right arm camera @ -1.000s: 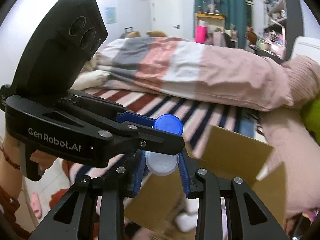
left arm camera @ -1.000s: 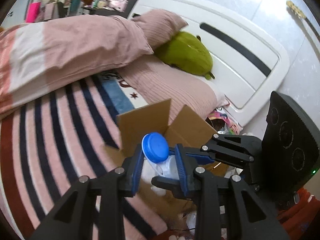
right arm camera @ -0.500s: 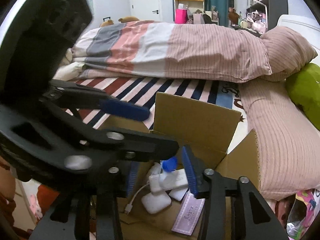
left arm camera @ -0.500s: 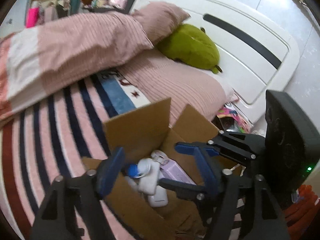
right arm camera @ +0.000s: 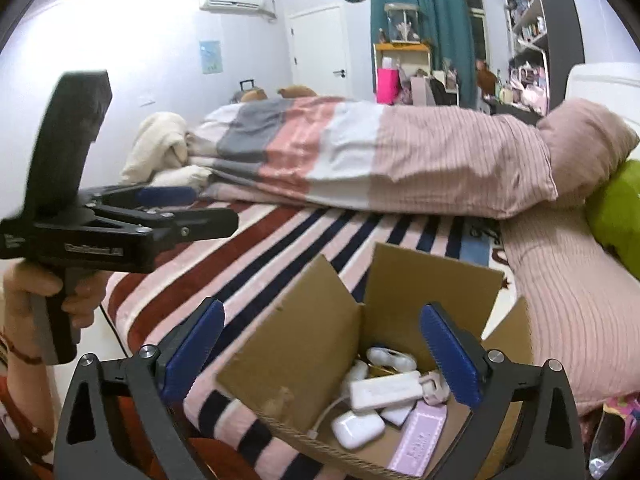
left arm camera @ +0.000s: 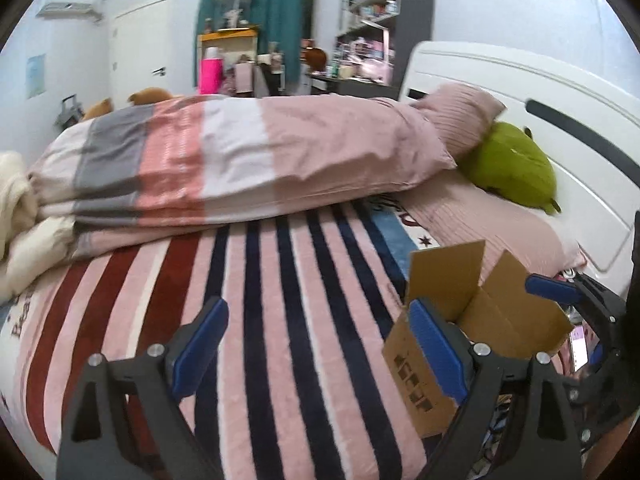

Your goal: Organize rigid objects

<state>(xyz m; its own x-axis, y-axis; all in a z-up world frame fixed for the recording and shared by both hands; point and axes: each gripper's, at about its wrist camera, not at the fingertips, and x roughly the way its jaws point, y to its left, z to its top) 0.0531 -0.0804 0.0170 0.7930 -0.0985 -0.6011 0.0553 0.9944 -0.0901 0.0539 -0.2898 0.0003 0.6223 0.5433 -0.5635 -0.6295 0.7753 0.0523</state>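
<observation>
An open cardboard box [right arm camera: 304, 344] stands at the bed's near edge; it also shows at the lower right of the left wrist view [left arm camera: 448, 280]. Inside lie several small white devices, among them a white power bank [right arm camera: 386, 390], a white earbud case [right arm camera: 358, 428] and a pink packet [right arm camera: 418, 440]. My right gripper [right arm camera: 320, 356] is open and empty just above the box. My left gripper [left arm camera: 316, 348] is open and empty over the striped blanket [left arm camera: 256, 312], to the left of the box. It also shows at the left of the right wrist view [right arm camera: 188, 208].
A rolled pink, white and grey duvet [left arm camera: 240, 160] lies across the bed. A pink pillow [left arm camera: 460, 120] and a green plush [left arm camera: 512, 168] lie by the white headboard [left arm camera: 540, 92]. A cream blanket [right arm camera: 160, 148] is bunched at the bed's far left.
Both grippers held a blue-capped white bottle over the box, then opened and it dropped in. Both have since pulled back; the left has swung left over the blanket.
</observation>
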